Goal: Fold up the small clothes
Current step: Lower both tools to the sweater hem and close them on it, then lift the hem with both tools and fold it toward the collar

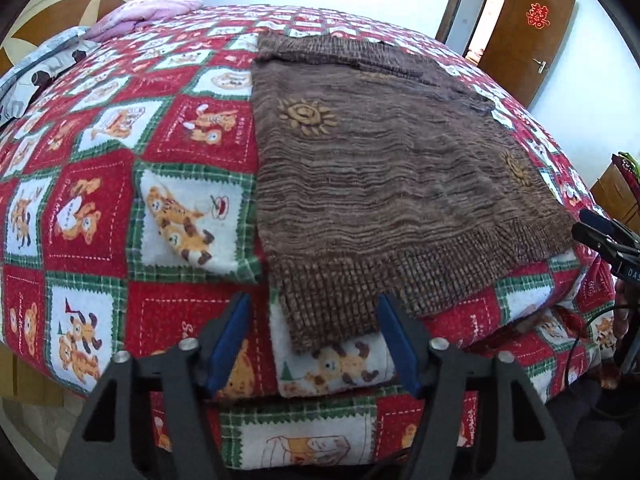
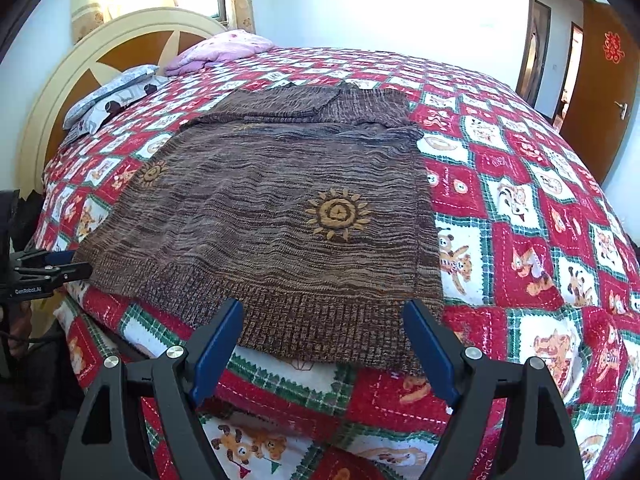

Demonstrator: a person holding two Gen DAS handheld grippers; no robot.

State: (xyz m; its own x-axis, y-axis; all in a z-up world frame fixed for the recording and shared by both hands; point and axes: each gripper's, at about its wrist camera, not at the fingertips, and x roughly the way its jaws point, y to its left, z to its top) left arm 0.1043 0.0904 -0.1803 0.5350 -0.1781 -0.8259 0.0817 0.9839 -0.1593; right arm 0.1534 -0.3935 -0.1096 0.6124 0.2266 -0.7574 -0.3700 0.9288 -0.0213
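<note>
A brown knitted sweater with yellow sun motifs lies flat on the bed, its ribbed hem toward me and its sleeves folded across the far end. My left gripper hovers at the hem's left corner with its blue pads apart. The hem corner lies between them without being pressed. My right gripper stands open over the hem's right part, near the right corner. Each gripper also shows at the edge of the other view: the right gripper and the left gripper.
The bed carries a red, green and white checked bedspread with cartoon animals. A pink quilt and a patterned pillow lie by the round headboard. A wooden door stands open at the back right.
</note>
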